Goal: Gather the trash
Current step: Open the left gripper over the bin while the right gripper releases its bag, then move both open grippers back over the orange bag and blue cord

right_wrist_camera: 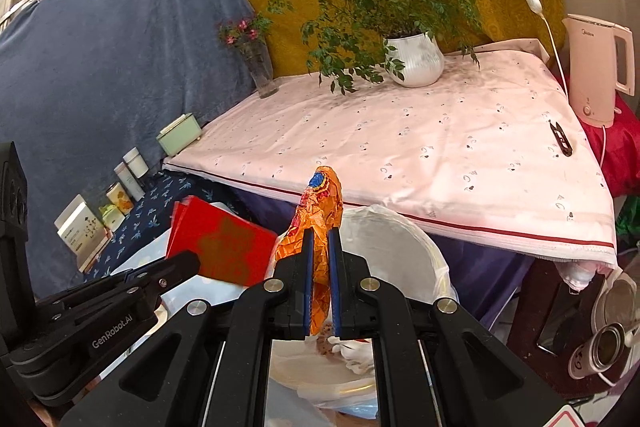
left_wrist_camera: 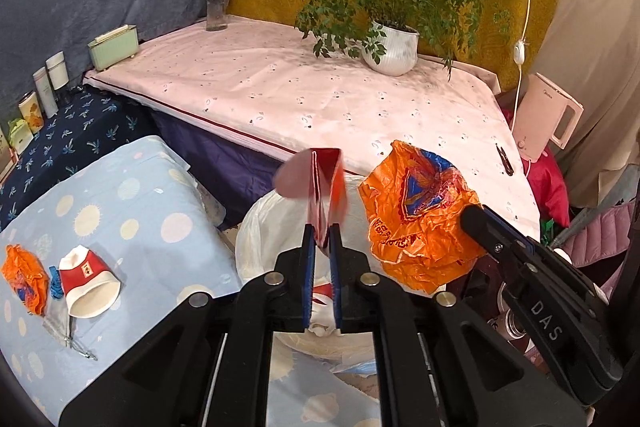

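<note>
My left gripper (left_wrist_camera: pixel 323 233) is shut on a red paper packet (left_wrist_camera: pixel 326 183) and holds it above a bin lined with a white bag (left_wrist_camera: pixel 256 227). My right gripper (right_wrist_camera: pixel 321 239) is shut on a crumpled orange plastic wrapper (right_wrist_camera: pixel 318 211) over the same bin's bag (right_wrist_camera: pixel 396 247). The orange wrapper also shows in the left wrist view (left_wrist_camera: pixel 416 223), beside the red packet. The red packet shows in the right wrist view (right_wrist_camera: pixel 222 241) with the left gripper (right_wrist_camera: pixel 176 267). On the light blue dotted cloth (left_wrist_camera: pixel 120 211) lie a tipped red-and-white paper cup (left_wrist_camera: pixel 90 281) and another orange wrapper (left_wrist_camera: pixel 24 277).
A table with a pink cloth (left_wrist_camera: pixel 304 95) stands behind the bin, with a potted plant (left_wrist_camera: pixel 394 49), a flower vase (left_wrist_camera: pixel 217 3), a green box (left_wrist_camera: pixel 114 47) and a black clip (left_wrist_camera: pixel 505 159). A white kettle (right_wrist_camera: pixel 598 67) stands at the right. Bottles (left_wrist_camera: pixel 50 83) line the left shelf.
</note>
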### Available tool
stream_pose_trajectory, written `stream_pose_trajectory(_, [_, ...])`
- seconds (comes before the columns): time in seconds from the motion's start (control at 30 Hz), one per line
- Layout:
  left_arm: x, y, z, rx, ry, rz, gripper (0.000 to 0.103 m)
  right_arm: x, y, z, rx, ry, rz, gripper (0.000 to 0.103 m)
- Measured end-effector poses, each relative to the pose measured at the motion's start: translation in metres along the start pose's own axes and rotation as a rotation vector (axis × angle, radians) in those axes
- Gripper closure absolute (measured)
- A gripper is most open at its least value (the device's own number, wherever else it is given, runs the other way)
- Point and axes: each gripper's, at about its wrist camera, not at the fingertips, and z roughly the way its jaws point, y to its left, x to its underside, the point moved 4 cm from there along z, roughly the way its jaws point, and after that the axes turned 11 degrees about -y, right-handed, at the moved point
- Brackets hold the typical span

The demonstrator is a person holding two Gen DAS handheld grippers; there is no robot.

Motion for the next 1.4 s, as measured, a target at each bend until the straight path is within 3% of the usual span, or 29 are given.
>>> stream_pose_trajectory(0.13, [0.001, 0.002, 0.004, -0.028, -0.004, -0.004, 0.070, 0.002, -0.003, 0.002, 0.015, -0.006, 0.010, 0.079])
stream_pose_trajectory(0.27, [0.001, 0.008, 0.007, -0.043, -0.001, -0.016, 0.063, 0.003, -0.002, 0.006, 0.015, -0.001, 0.000, 0.079])
stream_pose_trajectory(1.4, [0.001, 0.059, -0.027, -0.096, -0.044, -0.109, 0.063, 0.008, 0.060, -0.003, -0.047, 0.015, -0.088, 0.077])
